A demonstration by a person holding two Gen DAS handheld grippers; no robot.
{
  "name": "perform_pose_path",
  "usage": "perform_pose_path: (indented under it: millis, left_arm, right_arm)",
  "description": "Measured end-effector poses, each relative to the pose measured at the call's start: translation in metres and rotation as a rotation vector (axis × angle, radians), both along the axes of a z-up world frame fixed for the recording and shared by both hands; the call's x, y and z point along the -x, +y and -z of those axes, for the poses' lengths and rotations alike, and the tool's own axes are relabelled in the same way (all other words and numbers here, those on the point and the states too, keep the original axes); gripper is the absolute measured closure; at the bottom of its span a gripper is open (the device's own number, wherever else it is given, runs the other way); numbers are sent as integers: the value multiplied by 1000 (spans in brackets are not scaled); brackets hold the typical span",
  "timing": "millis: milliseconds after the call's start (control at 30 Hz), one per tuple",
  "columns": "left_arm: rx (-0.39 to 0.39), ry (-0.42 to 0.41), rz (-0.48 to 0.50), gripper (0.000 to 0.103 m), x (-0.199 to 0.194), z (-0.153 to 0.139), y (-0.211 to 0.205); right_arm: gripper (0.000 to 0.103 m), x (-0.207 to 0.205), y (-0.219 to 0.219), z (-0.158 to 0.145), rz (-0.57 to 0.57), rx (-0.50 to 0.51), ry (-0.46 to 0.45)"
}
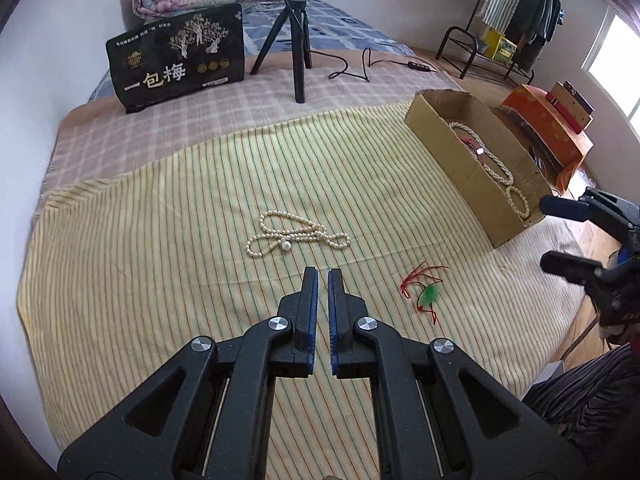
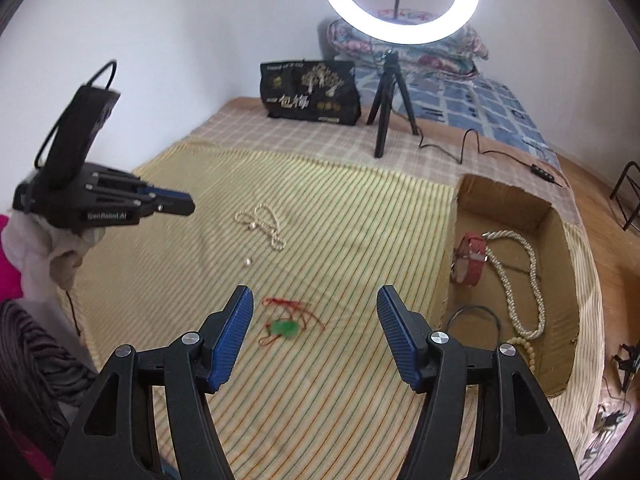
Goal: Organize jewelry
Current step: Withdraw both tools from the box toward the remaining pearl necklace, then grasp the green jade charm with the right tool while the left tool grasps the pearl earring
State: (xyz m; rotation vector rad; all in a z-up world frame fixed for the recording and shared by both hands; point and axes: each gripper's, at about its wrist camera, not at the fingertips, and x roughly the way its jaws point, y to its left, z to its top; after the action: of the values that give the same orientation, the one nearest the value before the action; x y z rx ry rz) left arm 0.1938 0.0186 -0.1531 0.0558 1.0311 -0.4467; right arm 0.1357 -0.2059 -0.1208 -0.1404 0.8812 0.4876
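Jewelry: green pendant (image 2: 285,329) on red cord, lower centre on bed | right claw (image 2: 316,334) wide open, empty, above it | left claw (image 1: 323,280) shut, empty | risk: thin cord slips | pearl necklace (image 1: 298,234) beyond | box (image 2: 556,216) right

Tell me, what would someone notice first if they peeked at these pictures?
Probably the bright ring light glowing at the back, on its black tripod. Next, the pearl necklace in the middle of the striped cloth, with a green pendant on red cord nearer, lying ahead of the open right gripper. To the right, a cardboard box already holds more pearls and a red watch.
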Motion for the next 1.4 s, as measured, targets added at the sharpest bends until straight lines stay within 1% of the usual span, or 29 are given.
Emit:
perform_pose_path:
  millis: [100, 200, 233, 267, 300, 333, 367, 533, 633, 700, 900, 933, 967, 1033, 1400]
  left_arm:
    - [19, 52, 30, 101, -1, 13, -7]
    - [4, 108, 59, 100, -2, 29, -16]
    - [-7, 123, 65, 96, -3, 34, -19]
    - [-14, 133, 70, 83, -4, 38, -22]
    - [-18, 135, 73, 75, -4, 41, -23]
    - [-19, 128, 76, 65, -4, 43, -25]
    - [-21, 120, 82, 64, -4, 44, -26]
    - [-45, 107, 104, 64, -7, 52, -34]
    - [-73, 94, 112, 64, -10, 59, -38]
    - [-96, 84, 113, 64, -11, 63, -41]
    - [-119, 71, 118, 65, -18, 71, -46]
    - [-119, 72, 118, 66, -19, 72, -46]
    - [-121, 76, 119, 73, -20, 74, -47]
    - [-126, 80, 123, 78, -21, 77, -47]
    - [-127, 81, 124, 78, -26, 83, -48]
  right_arm:
    - [39, 2, 10, 19, -38, 35, 44]
    - [39, 3, 17, 37, -76, 69, 81]
    - [39, 3, 18, 42, -84, 76, 90]
    - [39, 3, 18, 49, -93, 79, 105]
    - [39, 4, 19, 53, -99, 81, 118]
    - [39, 3, 20, 59, -105, 87, 131]
    - [39, 3, 21, 62, -108, 95, 139]
    - [39, -5, 25, 79, -120, 109, 177]
    - [39, -9, 28, 86, -127, 112, 191]
    - [39, -9, 32, 88, -137, 116, 195]
    - [39, -17, 36, 95, -134, 121, 197]
    - [39, -18, 37, 95, -132, 120, 198]
    - [39, -20, 38, 96, -130, 120, 199]
    - [39, -21, 39, 98, -132, 120, 205]
    - [39, -27, 51, 106, -127, 141, 218]
